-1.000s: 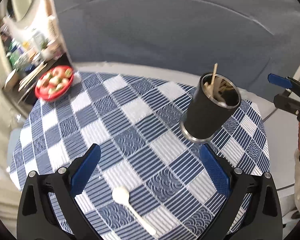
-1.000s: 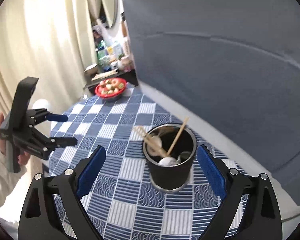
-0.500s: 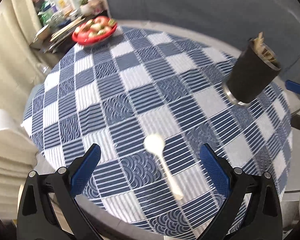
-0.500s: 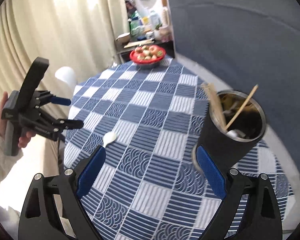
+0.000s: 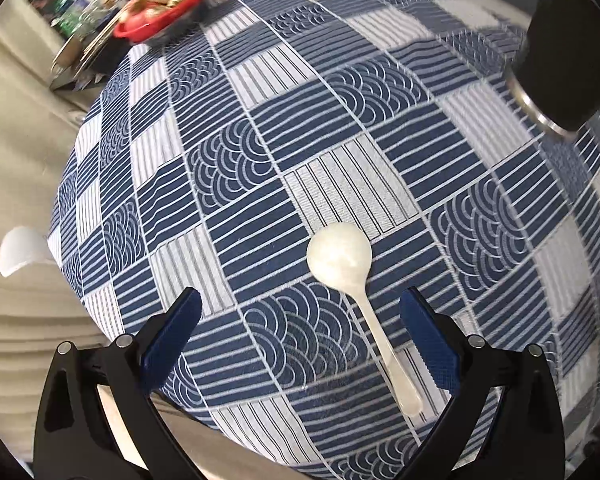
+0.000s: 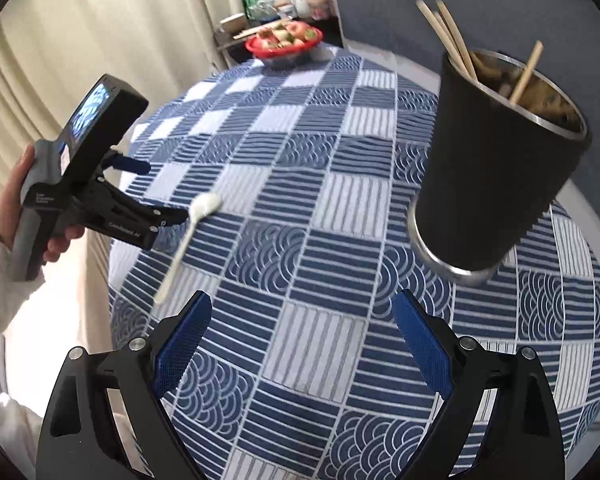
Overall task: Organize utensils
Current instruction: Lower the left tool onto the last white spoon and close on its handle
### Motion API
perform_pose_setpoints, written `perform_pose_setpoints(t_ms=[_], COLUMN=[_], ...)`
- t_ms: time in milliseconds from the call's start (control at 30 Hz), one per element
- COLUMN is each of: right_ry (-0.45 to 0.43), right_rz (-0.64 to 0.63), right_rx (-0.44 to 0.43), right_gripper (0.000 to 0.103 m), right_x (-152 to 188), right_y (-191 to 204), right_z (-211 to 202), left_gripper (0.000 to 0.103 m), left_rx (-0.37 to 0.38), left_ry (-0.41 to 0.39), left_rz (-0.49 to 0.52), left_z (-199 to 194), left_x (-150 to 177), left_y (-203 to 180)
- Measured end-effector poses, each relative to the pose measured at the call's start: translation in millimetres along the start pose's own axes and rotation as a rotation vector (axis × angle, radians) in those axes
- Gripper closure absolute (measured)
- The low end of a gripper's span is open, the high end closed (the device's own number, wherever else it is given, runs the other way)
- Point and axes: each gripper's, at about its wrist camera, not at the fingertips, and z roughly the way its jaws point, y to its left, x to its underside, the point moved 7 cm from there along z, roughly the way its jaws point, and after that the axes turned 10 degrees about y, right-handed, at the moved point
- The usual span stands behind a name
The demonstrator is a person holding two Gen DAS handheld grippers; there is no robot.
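Blue-padded and spread wide, our left gripper [image 5: 298,316] now has the white spoon [image 5: 354,286] between its fingers, the handle running close to the right pad, nothing pinched yet. A second ago that spoon lay low in the left wrist view with the gripper farther back; we have since swung in and come down toward it, and the spoon fills the space between the pads. From the right wrist view the left gripper [image 6: 164,196] sits at the near-left edge of the table [image 6: 340,208], its tip right at the spoon [image 6: 188,240]. Our right gripper [image 6: 302,334] is also spread, holding nothing, over the checked cloth near the front edge. The black cup [image 6: 496,168] with chopsticks [image 6: 446,36] stands toward the right edge, well apart from the spoon. We judge the approach nearly finished: closing on the handle looks like the next step, then carrying it to the cup. The red bowl [image 6: 286,42] sits at the far edge.
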Motion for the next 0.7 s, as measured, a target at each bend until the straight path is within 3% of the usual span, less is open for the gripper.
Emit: perform_pose_setpoints(t_ms=[233, 333, 433, 500, 533, 700], right_ry=[0.021, 0.022, 0.022, 0.021, 0.022, 0.031], right_rz=[0.062, 0.076, 0.081, 0.087, 0.09, 0.083], right_rx=[-0.006, -0.009, -0.016, -0.022, -0.026, -0.033], right_gripper=[0.015, 0.015, 0.015, 0.015, 0.015, 0.015], right_x=[8, 9, 8, 8, 8, 9], right_y=[-14, -16, -16, -16, -16, -12], right_z=[11, 15, 17, 19, 20, 23], left_gripper=[0.006, 0.011, 0.028, 0.058, 0.067, 0.068], left_rx=[-0.085, -0.077, 0.019, 0.122, 0.163, 0.25], left_ry=[0.048, 0.074, 0.094, 0.114, 0.123, 0.14], left_rz=[0.052, 0.056, 0.035, 0.022, 0.008, -0.093], left_z=[20, 28, 30, 30, 30, 33], left_x=[-12, -13, -14, -13, -13, -9], left_y=[-10, -13, -11, -13, -13, 1])
